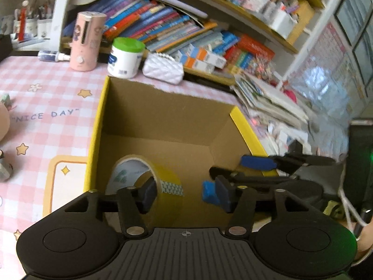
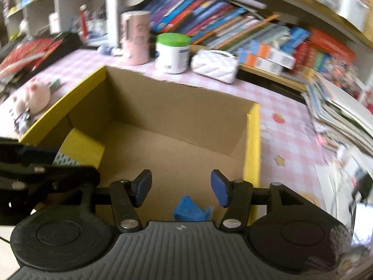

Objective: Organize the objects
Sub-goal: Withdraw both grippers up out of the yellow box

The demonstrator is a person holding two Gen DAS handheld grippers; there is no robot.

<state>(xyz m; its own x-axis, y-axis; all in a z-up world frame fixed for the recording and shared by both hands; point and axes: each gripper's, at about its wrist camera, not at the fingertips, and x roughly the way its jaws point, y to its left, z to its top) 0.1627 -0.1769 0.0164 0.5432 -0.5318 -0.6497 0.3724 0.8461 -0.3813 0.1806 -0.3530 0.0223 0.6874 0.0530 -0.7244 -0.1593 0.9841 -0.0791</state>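
Tape roll (image 1: 149,182) in cardboard box (image 1: 163,121) (standing on edge), left gripper (image 1: 186,194) spread

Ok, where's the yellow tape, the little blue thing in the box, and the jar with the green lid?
yellow tape roll (image 1: 166,177), left wrist view, on its yellow outer band.
blue thing (image 2: 187,208), right wrist view, on its middle.
green-lidded jar (image 2: 172,57), right wrist view, on its white body.

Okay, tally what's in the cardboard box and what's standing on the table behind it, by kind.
In the cardboard box:
Tape roll: 1
Blue item: 1
Behind it:
Pink cylinder: 1
Green-lidded jar: 1
White quilted pouch: 1
Total: 5
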